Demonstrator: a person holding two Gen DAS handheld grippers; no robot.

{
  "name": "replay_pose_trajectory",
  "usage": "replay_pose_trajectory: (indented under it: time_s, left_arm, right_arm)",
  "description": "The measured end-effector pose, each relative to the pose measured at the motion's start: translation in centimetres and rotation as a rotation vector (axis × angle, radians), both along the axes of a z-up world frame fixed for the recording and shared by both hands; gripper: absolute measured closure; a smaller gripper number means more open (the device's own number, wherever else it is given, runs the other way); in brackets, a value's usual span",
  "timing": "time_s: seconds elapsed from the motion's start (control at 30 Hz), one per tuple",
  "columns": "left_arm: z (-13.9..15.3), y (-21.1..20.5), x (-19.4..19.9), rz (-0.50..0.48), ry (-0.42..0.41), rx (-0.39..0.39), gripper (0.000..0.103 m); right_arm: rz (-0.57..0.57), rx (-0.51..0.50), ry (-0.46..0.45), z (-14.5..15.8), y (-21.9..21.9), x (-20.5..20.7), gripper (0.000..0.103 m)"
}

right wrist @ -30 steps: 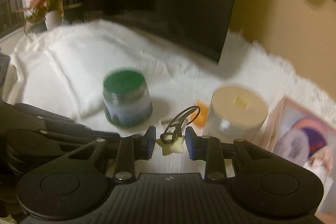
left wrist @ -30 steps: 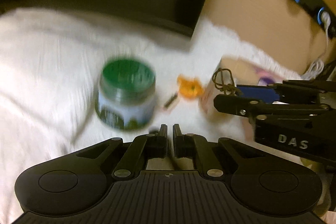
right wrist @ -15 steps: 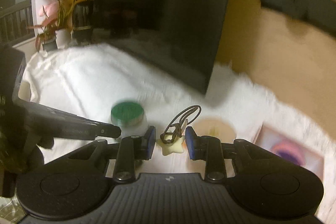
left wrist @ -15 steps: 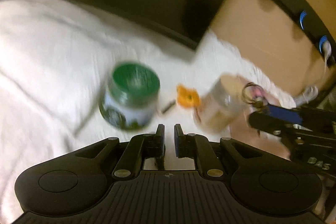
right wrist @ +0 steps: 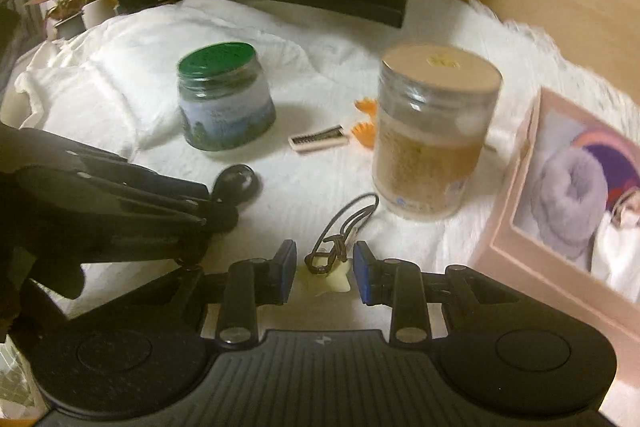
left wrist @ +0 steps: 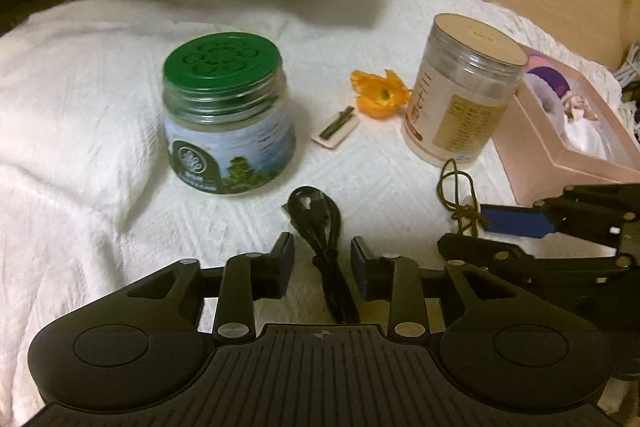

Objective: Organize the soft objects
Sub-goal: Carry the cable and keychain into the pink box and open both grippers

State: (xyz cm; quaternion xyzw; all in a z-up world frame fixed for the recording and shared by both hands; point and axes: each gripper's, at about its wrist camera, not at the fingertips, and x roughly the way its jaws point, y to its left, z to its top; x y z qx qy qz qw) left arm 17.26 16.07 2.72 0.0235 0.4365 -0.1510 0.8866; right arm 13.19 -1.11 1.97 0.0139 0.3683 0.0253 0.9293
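Left wrist view: left hand-held gripper (left wrist: pixel 322 259) has just spread open around a looped black cable (left wrist: pixel 320 227) lying on the white-clothed counter (left wrist: pixel 80 107). Right hand-held gripper (right wrist: pixel 325 269) pinches a pale star charm (right wrist: pixel 326 281); neither looks put away yet.

Green-lidded jar (left wrist: pixel 228 115), orange flower (left wrist: pixel 380 93)

Glossy jar (left wrist: pixel 230 115), textured cloth (left wrist: pixel 80 99) (perhaps cotton)

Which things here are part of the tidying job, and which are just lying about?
In the job: star charm between the right gripper's pads; black cord between the left gripper's open jaws.

Lying about: green jar, beige jar, orange flower, pink box, comb.
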Motion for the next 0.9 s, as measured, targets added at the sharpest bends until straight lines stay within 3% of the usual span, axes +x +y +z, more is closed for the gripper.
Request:
replay_pose_trajectory:
  time_s: [0.1,0.2,0.27,0.3,0.33,0.37,0.67,0.9]
  left_arm:
    - [0.0,0.0,0.4,0.001,0.012,-0.009,0.061]
    - [-0.1,0.0,-0.2,-0.003,-0.013,-0.013,0.061]
    - [-0.2,0.0,-0.6,0.001,-0.039,-0.012,0.062]
    - [-0.2,-0.1,-0.9,0.001,-0.057,0.001,0.065]
    - [-0.4,-0.4,-1.3,0.006,-0.079,0.025,0.07]
    - [-0.4,-0.5,-1.6,0.011,-0.098,0.041,0.082]
    - [0.2,0.8,-2.9,0.041,-0.11,-0.042,0.086]
    - [5.2,2.4,-3.5,0.07,-0.216,-0.127,0.086]
  right_arm:
    - [-0.009,0.032,0.011,-0.7,-0.8,-0.3,0.057]
    - [-0.007,0.023,-0.015,-1.0,-0.6,-0.6,0.056]
    - [0.0,-0.02,-0.015,-1.1,-0.1,-0.5,0.062]
    - [0.004,-0.026,-0.012,-0.9,0.0,-0.5,0.074]
    - [0.005,-0.021,-0.003,-0.8,0.1,-0.4,0.073]
    - [0.004,-0.018,0.007,-0.6,0.0,-0.4,0.074]
    - [0.036,-0.032,-0.032,2.7,-0.5,-1.6,0.074]
    - [0.117,-0.068,-0.154,8.0,0.9,-1.4,0.074]
